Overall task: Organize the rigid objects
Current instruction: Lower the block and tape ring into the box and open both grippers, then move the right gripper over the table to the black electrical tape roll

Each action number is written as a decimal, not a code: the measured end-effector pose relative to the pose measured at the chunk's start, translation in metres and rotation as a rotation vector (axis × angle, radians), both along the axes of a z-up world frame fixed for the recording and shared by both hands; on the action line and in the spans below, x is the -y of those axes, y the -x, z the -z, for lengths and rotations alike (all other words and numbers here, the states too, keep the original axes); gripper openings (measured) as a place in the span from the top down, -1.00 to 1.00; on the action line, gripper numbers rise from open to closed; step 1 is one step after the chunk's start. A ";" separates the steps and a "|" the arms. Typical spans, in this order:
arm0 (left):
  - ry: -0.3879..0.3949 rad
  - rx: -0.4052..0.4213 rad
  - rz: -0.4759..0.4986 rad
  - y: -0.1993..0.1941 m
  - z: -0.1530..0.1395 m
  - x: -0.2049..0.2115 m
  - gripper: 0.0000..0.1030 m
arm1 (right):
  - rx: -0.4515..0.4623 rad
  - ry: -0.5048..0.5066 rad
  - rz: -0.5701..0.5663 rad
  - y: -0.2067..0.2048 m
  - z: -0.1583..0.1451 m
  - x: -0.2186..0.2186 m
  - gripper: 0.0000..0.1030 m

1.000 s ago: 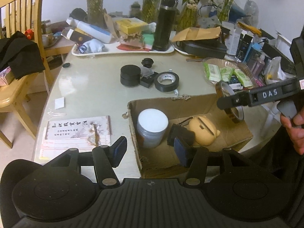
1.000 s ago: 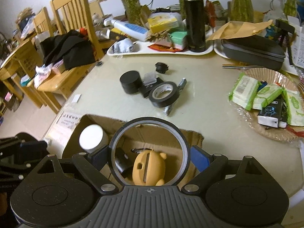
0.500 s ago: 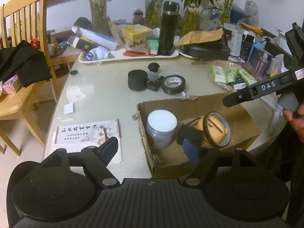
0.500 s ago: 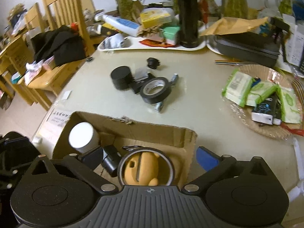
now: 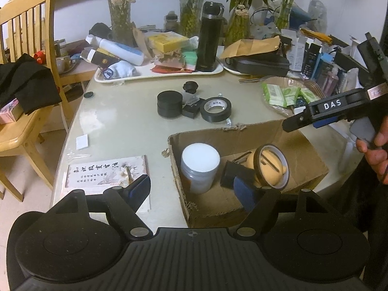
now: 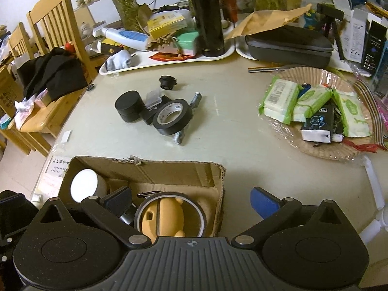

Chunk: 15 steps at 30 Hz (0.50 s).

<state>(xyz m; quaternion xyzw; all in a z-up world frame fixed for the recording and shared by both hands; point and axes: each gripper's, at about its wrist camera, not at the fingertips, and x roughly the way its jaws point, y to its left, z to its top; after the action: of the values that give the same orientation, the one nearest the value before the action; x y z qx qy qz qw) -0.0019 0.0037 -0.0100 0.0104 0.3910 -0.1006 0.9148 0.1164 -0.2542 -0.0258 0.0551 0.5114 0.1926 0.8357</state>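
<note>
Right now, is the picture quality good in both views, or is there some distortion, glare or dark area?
Left wrist view: strong fisheye bending, the table edge curves; dark corners; the box is sharp. Right wrist view: same bending; soft light, weak shadows; small glare on the black flask.

Probably a home: cluttered dining table (image 5: 126, 126), wooden chair (image 5: 26, 48), vased plants (image 5: 121, 12).

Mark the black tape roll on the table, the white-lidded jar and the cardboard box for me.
black tape roll (image 6: 172, 117), right wrist view, on its front outer band.
white-lidded jar (image 5: 200, 157), left wrist view, centre of lid.
cardboard box (image 5: 218, 137), left wrist view, far wall.
</note>
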 end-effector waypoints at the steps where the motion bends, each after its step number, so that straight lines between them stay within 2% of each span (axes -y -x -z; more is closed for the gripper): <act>1: 0.002 0.000 0.002 -0.001 0.000 0.001 -0.46 | 0.003 0.005 0.001 0.000 0.000 0.000 -1.00; 9: 0.007 -0.006 0.015 -0.007 -0.001 0.007 -0.46 | 0.098 0.072 0.004 0.004 -0.001 -0.006 -1.00; 13: 0.072 -0.039 0.005 -0.012 -0.002 0.007 -0.46 | 0.130 0.095 -0.001 0.004 -0.002 -0.009 -1.00; 15: 0.080 -0.034 0.009 -0.013 -0.004 0.010 -0.46 | 0.128 0.092 0.000 0.002 -0.002 -0.009 -1.00</act>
<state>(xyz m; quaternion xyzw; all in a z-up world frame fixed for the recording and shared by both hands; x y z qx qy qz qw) 0.0115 -0.0064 -0.0062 -0.0264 0.4023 -0.1203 0.9072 0.1147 -0.2451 -0.0235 0.0044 0.4652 0.1719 0.8684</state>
